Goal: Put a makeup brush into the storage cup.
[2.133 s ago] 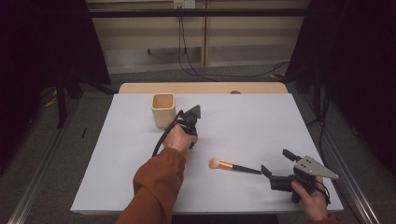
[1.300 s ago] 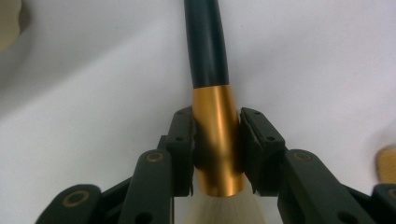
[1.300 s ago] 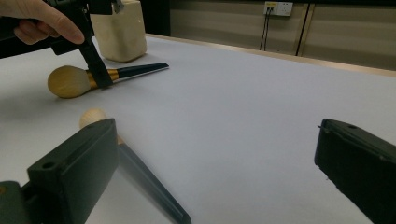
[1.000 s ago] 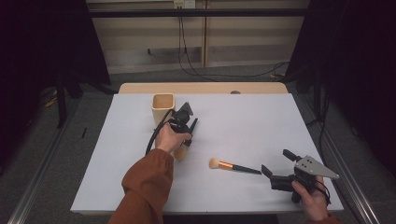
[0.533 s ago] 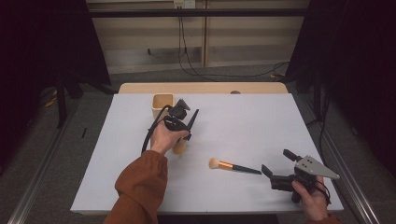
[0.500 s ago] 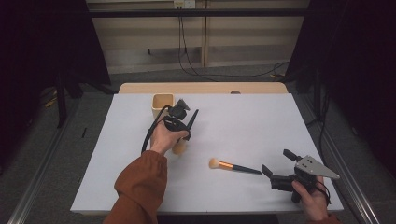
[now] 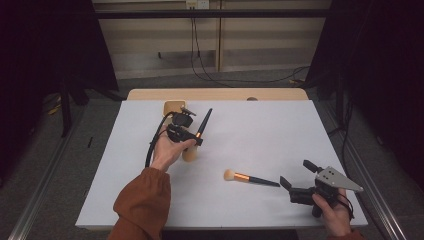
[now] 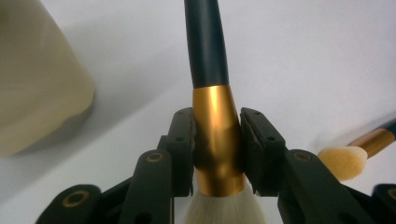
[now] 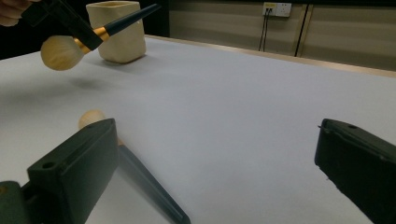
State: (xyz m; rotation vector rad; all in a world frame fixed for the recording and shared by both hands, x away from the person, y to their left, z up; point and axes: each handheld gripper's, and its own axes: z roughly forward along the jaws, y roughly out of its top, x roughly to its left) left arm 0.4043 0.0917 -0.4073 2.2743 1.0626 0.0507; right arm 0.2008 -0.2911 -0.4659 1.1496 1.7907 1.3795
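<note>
On the bench (image 7: 280, 125): two brushes, one cup (image 7: 173, 107).
Left gripper (image 8: 216, 154) clamps the big brush (image 8: 212, 116); right gripper (image 9: 219, 158) gapes beside the small brush (image 7: 249, 177).

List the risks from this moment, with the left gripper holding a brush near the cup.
1. The left gripper clamps the big black-handled, gold-ferruled brush on its smooth, tapered ferrule; it might slip or swivel.
2. The beige square cup sits close by; the long handle could knock it.
3. The open right gripper rests beside the smaller brush and might nudge it.
</note>
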